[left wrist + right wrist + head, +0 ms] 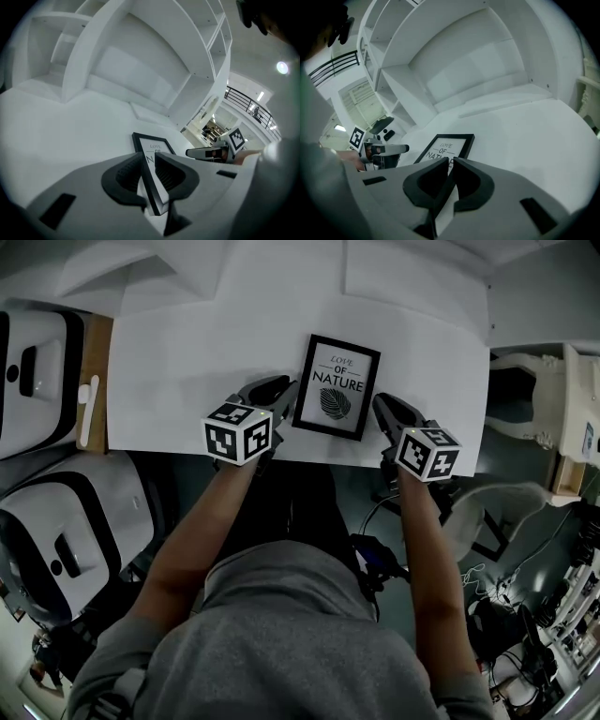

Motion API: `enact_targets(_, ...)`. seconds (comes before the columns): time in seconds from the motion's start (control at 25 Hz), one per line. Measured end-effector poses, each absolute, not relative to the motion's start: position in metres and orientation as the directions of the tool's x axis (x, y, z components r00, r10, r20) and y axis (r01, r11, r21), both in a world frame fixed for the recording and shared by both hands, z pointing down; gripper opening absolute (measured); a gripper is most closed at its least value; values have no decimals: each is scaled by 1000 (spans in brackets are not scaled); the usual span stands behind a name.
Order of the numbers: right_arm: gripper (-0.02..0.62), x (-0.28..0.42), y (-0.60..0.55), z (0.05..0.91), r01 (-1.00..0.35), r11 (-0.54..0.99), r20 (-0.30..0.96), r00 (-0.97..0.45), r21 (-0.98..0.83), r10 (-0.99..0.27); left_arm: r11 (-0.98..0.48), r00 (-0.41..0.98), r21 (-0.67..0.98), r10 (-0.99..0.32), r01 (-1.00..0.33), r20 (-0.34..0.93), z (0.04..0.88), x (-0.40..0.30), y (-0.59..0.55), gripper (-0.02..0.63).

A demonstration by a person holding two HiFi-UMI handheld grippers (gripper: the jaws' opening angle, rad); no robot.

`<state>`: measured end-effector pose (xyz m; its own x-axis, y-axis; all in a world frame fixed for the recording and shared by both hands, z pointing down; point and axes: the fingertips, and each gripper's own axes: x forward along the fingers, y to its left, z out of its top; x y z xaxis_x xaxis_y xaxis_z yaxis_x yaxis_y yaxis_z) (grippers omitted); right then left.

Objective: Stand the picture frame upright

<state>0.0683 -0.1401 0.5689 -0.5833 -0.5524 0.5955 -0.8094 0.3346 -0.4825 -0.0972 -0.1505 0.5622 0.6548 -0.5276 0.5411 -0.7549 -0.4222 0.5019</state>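
Head view shows the picture frame (pixel 337 387) lying face-up on the white table (pixel 178 362), its long axis running twelve-to-six. The left gripper (pixel 284 393), at its nine o'clock, straddles that edge with jaws narrowly parted. The right gripper (pixel 382 411), at three o'clock, pinches the opposite edge.

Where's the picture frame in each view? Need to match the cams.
Head view: picture frame at centre, on the white table, close to its near edge.
Left gripper view: picture frame low centre, one side running in between the jaws.
Right gripper view: picture frame low, just left of centre, one side running in between the jaws.
Shared landmark: the white table under the frame, visible in all three views.
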Motion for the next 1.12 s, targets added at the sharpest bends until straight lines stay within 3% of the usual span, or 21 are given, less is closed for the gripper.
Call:
enact_targets(0.12,29,67,-143,576,-818,316,611,-571,-481,-549,-409,688,555,-484,-724,540,570,-89,-149,131)
enact_targets(0.24,32,67,-146,579,-827,301,619,-556,-474,-554,-404,696,568,-449,-717,560,577,-84,-149,150)
enact_targets(0.28,44,66,-147,581,-827,298,623,-557,-476,-549,-400,696,570,-442,-717,565,579,-83,-150,152)
enact_targets(0.36,132,63,-148,585,-825,294,632,-561,-483,-535,-394,694,572,-433,-719,575,581,-83,-151,152)
enact_targets(0.64,202,54,-146,598,-828,309,689,-561,-468,-460,-401,700,574,-388,-714,600,590,-73,-154,157)
enact_targets(1.12,210,44,-143,604,-835,330,717,-548,-440,-431,-368,667,560,-334,-742,665,606,-61,-156,180)
